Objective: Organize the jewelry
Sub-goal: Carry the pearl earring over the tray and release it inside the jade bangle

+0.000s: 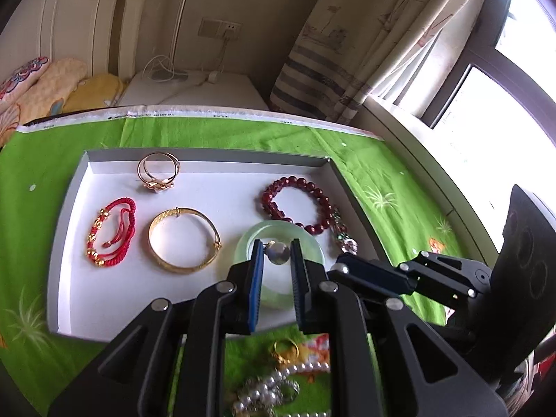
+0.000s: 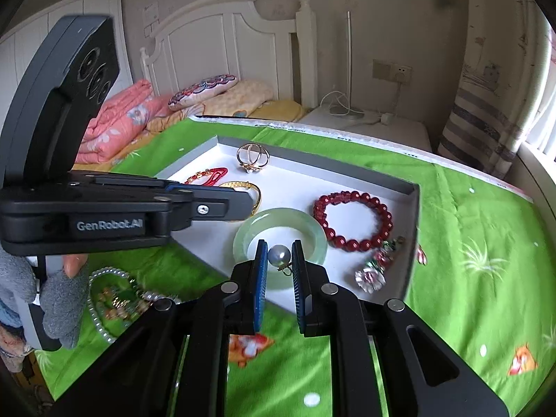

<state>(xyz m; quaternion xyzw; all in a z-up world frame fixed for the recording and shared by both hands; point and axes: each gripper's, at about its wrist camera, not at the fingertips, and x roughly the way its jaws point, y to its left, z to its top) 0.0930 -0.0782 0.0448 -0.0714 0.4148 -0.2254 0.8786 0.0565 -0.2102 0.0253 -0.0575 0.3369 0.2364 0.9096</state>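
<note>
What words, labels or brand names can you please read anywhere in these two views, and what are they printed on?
"GenRobot.AI": on the black body of the left gripper, seen in the right wrist view.
Small dark print along the white edge strip of the green tablecloth: too small to read.
Nothing else is legible.

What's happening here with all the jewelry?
A person with a gripper in each hand is sorting jewelry into a white tray on a green cloth. The left gripper and the right gripper each pinch a pearl earring above a jade bangle. The tray already holds a gold bangle, a red cord bracelet and a red bead bracelet. More pearls wait outside.
</note>
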